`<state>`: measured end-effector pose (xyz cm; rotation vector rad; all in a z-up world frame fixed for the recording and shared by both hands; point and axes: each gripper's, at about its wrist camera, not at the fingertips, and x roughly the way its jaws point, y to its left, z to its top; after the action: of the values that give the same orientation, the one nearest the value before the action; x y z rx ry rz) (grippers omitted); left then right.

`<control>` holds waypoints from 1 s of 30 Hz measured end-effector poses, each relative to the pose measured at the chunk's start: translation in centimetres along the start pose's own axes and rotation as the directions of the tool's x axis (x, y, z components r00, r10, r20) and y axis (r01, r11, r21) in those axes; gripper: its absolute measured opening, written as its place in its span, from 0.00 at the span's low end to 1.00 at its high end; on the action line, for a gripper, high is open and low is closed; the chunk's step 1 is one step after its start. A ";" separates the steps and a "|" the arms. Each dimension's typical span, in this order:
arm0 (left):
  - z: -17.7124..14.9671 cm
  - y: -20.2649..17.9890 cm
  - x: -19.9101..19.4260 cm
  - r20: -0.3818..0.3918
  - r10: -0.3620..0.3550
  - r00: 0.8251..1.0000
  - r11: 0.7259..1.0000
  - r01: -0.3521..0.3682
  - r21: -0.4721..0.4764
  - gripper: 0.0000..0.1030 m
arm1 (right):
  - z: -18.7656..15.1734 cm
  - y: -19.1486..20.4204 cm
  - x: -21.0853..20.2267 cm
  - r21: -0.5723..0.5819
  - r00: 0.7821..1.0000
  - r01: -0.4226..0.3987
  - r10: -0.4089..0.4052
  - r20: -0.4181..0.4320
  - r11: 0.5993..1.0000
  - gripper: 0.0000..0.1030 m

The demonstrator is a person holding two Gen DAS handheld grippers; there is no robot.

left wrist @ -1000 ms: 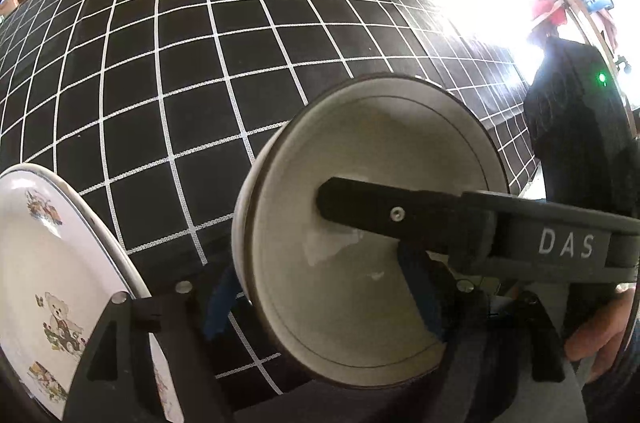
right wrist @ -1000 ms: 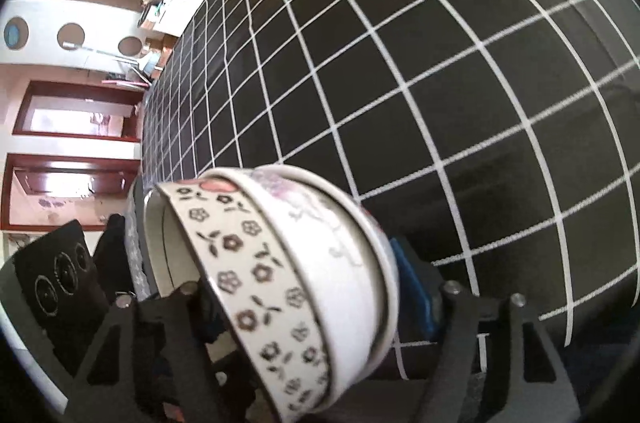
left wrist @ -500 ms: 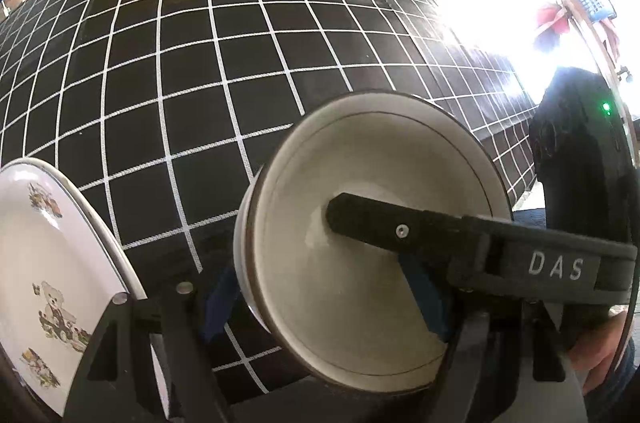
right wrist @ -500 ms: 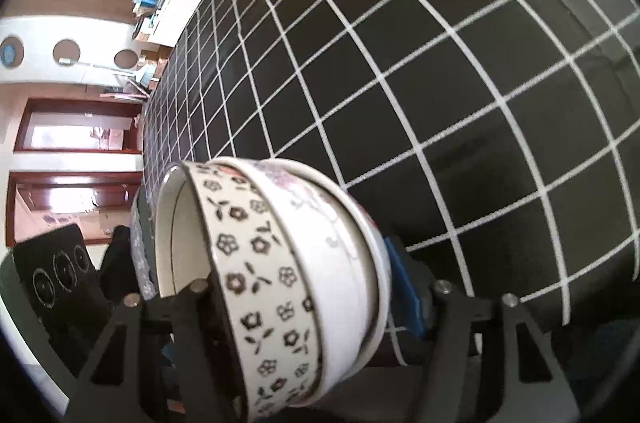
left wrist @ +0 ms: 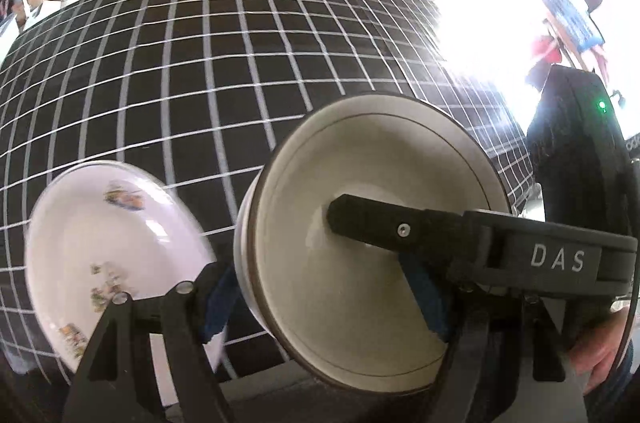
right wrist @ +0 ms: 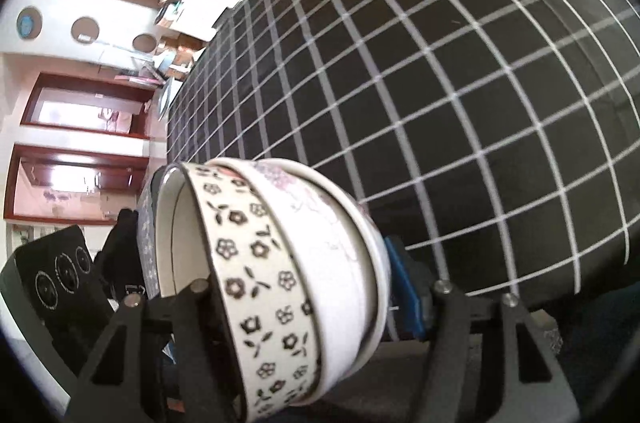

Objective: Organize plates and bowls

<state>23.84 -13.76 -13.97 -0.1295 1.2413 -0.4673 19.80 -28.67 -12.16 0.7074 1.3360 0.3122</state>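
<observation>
Left gripper [left wrist: 320, 299] pinching a plain cream bowl [left wrist: 360, 243] by its wall, blue pads [left wrist: 424, 299] inside and outside the rim, bowl tipped on edge over the black grid cloth [left wrist: 200, 63]; white letters "DAS" legible on the right gripper's finger [left wrist: 400, 231] reaching into that bowl. On the cloth just left, a blurred white plate [left wrist: 108, 247] with small cartoon prints, no writing readable. Right gripper [right wrist: 296, 307] clamped on two nested bowls [right wrist: 280, 283] held on edge, outer one banded with black flowers, inner one faintly pink-patterned, above the same grid cloth [right wrist: 440, 83].
</observation>
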 end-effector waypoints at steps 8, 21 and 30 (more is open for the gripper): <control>0.1 5.1 -3.5 0.038 0.045 0.998 0.995 -0.042 -0.089 0.72 | 0.7 4.8 4.0 -0.068 0.997 -0.020 0.016 -0.069 0.997 0.65; -1.6 14.2 -4.5 0.041 0.064 0.997 0.973 -0.053 -0.223 0.73 | 0.9 9.3 10.4 -0.165 0.985 -0.007 -0.022 -0.173 0.986 0.65; -1.8 16.0 -4.0 0.028 0.066 0.997 0.968 -0.058 -0.243 0.73 | 0.7 9.2 11.8 -0.181 0.981 -0.010 -0.026 -0.194 0.983 0.65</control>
<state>25.56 2.50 -16.51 -0.3043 1.2600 -0.2566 24.91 -15.00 -15.46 0.5278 1.4750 0.5011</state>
